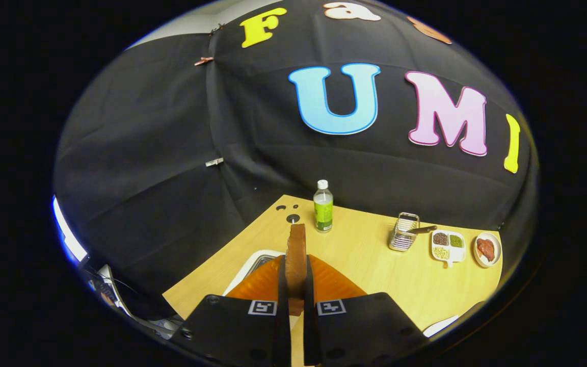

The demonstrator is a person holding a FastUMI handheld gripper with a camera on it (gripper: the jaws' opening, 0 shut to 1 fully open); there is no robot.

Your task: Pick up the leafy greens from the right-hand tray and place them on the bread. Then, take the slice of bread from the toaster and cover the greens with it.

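- Gripper view: my jaws clamp the slice of bread (296, 255) edge-on, above the counter (370, 265).
- Light, crumbly I reckon; grip gently near its lower edge.

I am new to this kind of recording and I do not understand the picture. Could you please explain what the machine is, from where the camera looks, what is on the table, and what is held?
There is no robot arm here. A person carries a hand-held gripper with two fingers, and a fisheye camera rides on it, looking forward along those fingers. That is why the picture looks round and bent.

The two fingers are closed on a slice of bread, held upright on its edge between them.

Beyond the fingers is a wooden table. On it stand a bottle with a green label, a small wire rack, a white divided tray with small portions of food, and a small plate holding something reddish. Behind the table hangs the booth's black cloth wall.
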